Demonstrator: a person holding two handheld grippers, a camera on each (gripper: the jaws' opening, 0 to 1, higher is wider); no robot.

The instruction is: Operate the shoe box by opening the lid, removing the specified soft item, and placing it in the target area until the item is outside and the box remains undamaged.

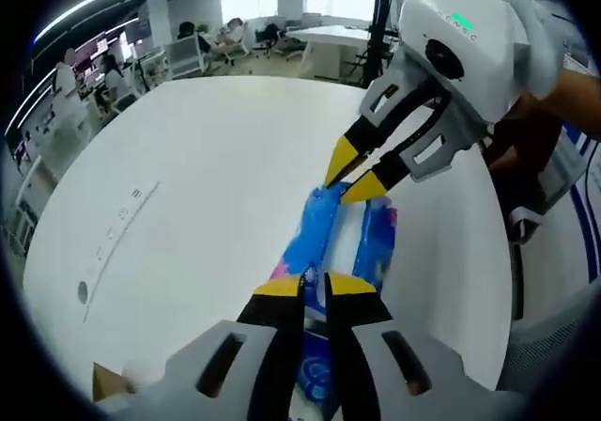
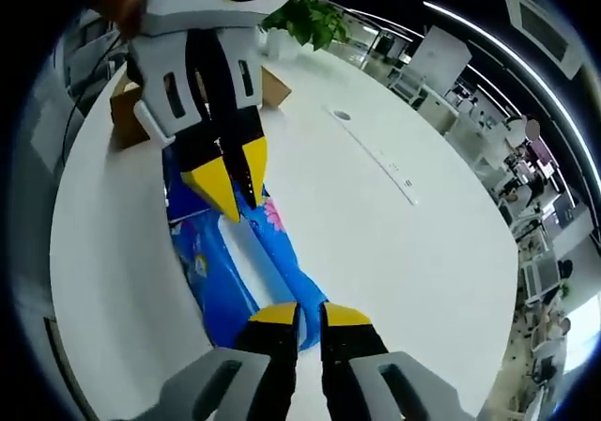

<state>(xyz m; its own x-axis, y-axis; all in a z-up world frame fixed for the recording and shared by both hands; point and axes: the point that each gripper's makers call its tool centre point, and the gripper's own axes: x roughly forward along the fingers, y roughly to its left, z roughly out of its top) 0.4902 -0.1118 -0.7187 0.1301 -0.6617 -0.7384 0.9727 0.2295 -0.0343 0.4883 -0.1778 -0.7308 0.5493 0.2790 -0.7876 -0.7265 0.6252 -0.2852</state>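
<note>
- Left gripper view: my left gripper sits at the bottom with its yellow-tipped jaws pinched on the near end of the blue soft pack, a blue plastic packet with white and pink print.
- The pack lies on the white worktop, stretched toward its far right edge, with no box around it.
- My right gripper comes in from the upper right, its yellow tips nearly together on the pack's far end.
- A brown cardboard corner shows at the worktop's near left edge.
- Right gripper view: my right gripper is clamped on the pack near the worktop edge closest to me.
- The left gripper bites the pack's other end from above.
- Behind it, the brown shoe box stands at the far edge, beside a green plant.
</note>
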